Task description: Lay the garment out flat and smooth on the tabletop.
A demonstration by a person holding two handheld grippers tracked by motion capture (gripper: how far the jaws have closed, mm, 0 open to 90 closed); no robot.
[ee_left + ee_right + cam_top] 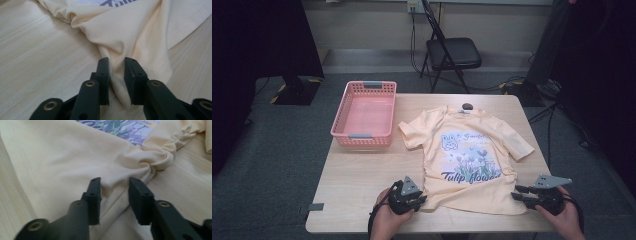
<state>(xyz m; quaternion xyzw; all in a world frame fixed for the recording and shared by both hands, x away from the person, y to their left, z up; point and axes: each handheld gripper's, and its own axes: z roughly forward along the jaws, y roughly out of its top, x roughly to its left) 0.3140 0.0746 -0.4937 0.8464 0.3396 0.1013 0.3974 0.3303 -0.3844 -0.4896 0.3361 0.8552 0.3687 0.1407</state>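
lying flat in the centre of the high view is a pale yellow t-shirt (472,160), print side up, its collar toward the top of the frame and its hem toward the bottom edge of the wooden table (362,175). at the lower left of that view the left gripper (418,199) sits at the shirt's bottom left corner, a hand (387,220) wrapped round it. look along its own view: the left gripper (117,72) has a fold of yellow cloth bunched up between the two black jaws, both pads pressing into it, so it's clamped on the t-shirt (130,32) right at the stitched hem.

over at the lower right of the high view, the right gripper (521,192) points left at the shirt's bottom right corner, the other hand (562,215) behind it. in its own view the right gripper (113,195) straddles a ridge of the t-shirt (62,157); the left pad touches the fabric, the right pad stands a little off it, so the cloth is between the jaws but not yet pinched.

up at the upper left of the high view, a pink basket (343,115) rests on the table, just beside the shirt's sleeve. a black folding chair (452,52) stands beyond the table at the top.
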